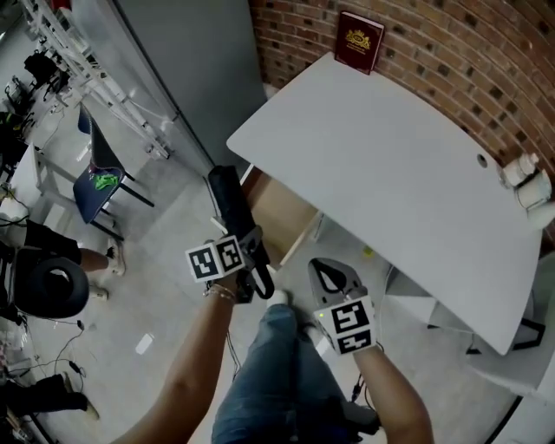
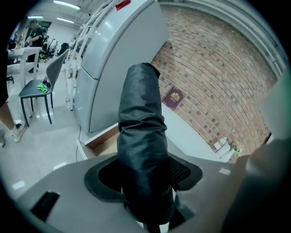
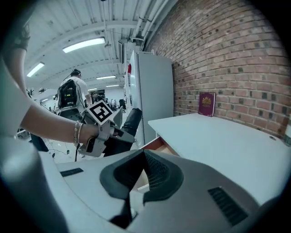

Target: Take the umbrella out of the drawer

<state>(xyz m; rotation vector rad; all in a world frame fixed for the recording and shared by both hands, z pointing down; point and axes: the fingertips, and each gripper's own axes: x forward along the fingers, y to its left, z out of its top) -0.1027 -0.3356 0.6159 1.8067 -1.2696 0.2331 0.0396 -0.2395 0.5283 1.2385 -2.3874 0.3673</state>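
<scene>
- Now the left gripper (image 1: 249,247) pinches the folded black umbrella (image 1: 227,195) near its lower end, its jaws spread wide around the sleeve.
- Umbrella points up and away from the jaws. It is held in the air, out of the open drawer (image 1: 282,212), just beside the white table's (image 1: 390,147) near corner.
- Right gripper (image 1: 331,276) is empty, its jaws pressed together. It sits just beside the left one, in front of the table.

- No words, numbers or brands can be read.
- Book (image 3: 207,104), far ahead of the right gripper (image 3: 143,154): gold crest, lettering too small to read.
- Red label (image 2: 122,5) on the cabinet (image 2: 122,68), ahead of the left gripper (image 2: 143,175): blurred.
- Left cube (image 1: 215,258), right cube (image 1: 351,321): square markers, no letters.
</scene>
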